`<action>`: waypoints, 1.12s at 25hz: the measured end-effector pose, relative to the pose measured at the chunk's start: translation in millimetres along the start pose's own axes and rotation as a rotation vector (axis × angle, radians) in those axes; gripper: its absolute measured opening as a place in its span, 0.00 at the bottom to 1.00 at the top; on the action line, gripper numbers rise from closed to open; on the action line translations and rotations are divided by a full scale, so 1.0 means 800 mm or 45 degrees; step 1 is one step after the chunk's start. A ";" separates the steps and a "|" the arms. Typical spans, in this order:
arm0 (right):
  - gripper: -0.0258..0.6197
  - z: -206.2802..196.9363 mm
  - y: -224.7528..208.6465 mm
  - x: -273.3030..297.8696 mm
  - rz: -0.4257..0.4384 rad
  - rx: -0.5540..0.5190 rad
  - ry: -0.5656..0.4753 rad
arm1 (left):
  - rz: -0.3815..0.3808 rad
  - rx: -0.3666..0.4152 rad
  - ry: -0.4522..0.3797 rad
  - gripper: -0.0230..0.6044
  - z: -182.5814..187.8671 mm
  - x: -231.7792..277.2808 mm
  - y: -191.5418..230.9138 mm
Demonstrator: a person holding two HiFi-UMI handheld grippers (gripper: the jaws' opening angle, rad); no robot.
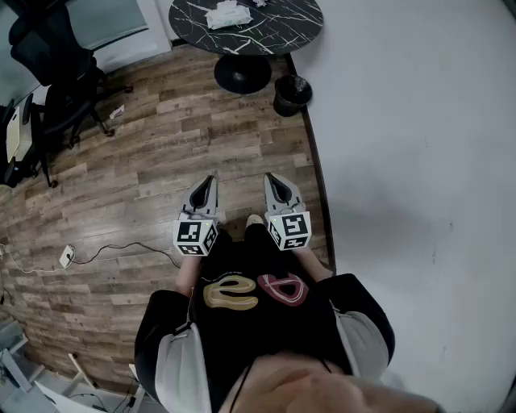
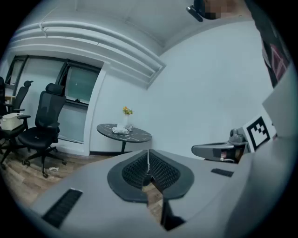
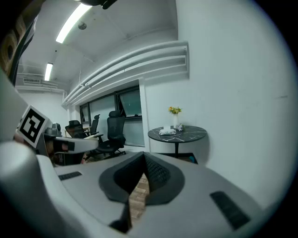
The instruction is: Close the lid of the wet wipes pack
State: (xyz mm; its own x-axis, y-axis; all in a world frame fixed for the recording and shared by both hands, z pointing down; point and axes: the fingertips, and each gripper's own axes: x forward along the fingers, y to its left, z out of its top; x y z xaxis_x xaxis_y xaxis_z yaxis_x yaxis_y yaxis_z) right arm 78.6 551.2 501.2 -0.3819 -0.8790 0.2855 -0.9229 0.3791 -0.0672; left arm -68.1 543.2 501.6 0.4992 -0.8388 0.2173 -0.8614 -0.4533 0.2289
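The wet wipes pack (image 1: 228, 14) is a white bundle lying on a round black marble table (image 1: 266, 32) far across the room; whether its lid is up cannot be told from here. It also shows small on the table in the left gripper view (image 2: 122, 130) and the right gripper view (image 3: 167, 132). Both grippers are held close to the person's body, pointing toward the table. The left gripper (image 1: 207, 184) has its jaws together with nothing between them, as its own view confirms (image 2: 148, 158). The right gripper (image 1: 272, 181) is likewise shut and empty (image 3: 143, 160).
A wooden floor stretches between me and the table. A black waste bin (image 1: 291, 93) stands by the white wall (image 1: 419, 161) on the right. Black office chairs (image 1: 56, 89) stand at the left. A cable and plug (image 1: 67, 256) lie on the floor. A vase of yellow flowers (image 3: 174, 114) stands on the table.
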 end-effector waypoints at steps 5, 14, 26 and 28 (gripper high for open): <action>0.05 0.008 0.013 0.013 -0.020 -0.009 -0.006 | -0.032 0.018 0.006 0.08 0.009 -0.002 0.014; 0.06 0.015 0.036 0.034 -0.093 0.059 -0.063 | -0.078 0.005 -0.015 0.08 0.019 -0.007 0.058; 0.06 0.008 0.102 0.053 -0.184 0.079 -0.051 | -0.179 0.020 0.005 0.08 0.022 -0.033 0.128; 0.06 0.005 0.106 0.054 -0.188 0.073 -0.038 | -0.184 0.019 0.000 0.08 0.023 -0.032 0.132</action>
State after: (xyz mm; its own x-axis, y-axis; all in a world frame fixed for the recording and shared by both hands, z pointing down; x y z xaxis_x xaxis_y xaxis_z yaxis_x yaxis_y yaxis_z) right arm -16.3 544.6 503.8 -0.2427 -0.9325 0.2675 -0.9700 0.2290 -0.0818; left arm -173.6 511.7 503.0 0.6181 -0.7645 0.1830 -0.7819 -0.5739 0.2437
